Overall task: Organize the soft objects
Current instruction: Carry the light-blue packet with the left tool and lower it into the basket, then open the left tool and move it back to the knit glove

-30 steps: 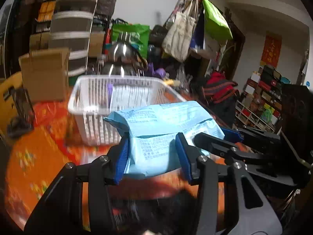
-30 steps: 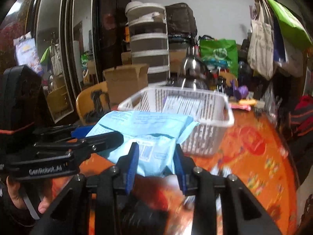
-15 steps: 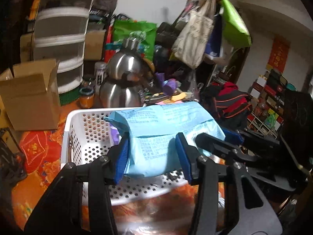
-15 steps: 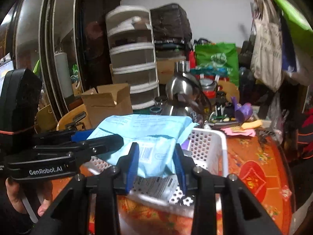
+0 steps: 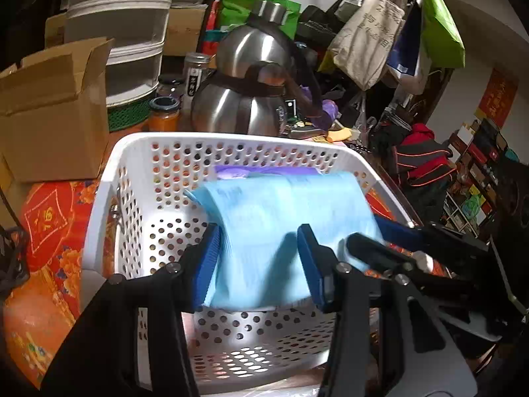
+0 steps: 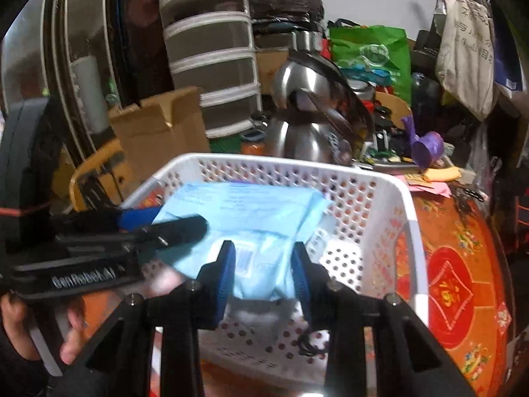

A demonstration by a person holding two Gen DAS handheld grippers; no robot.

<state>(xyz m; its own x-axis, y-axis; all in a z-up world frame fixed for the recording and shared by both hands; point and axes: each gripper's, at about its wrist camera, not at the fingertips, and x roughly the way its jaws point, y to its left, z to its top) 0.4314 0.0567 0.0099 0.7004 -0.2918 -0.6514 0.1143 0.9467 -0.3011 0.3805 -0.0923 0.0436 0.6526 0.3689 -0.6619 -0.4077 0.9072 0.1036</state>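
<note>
Left wrist view: the left gripper (image 5: 259, 258) pinches the light blue soft pack (image 5: 284, 218) between its blue pads, jaws partly closed against its sides, holding it above the white perforated basket (image 5: 139, 152); the right gripper (image 5: 380, 235) clamps the pack's right edge. Right wrist view: the right gripper (image 6: 263, 273) squeezes the same pack (image 6: 244, 208) over the basket (image 6: 363, 178), steel kettle (image 6: 304, 106) behind, orange tablecloth (image 6: 463, 264) below.
</note>
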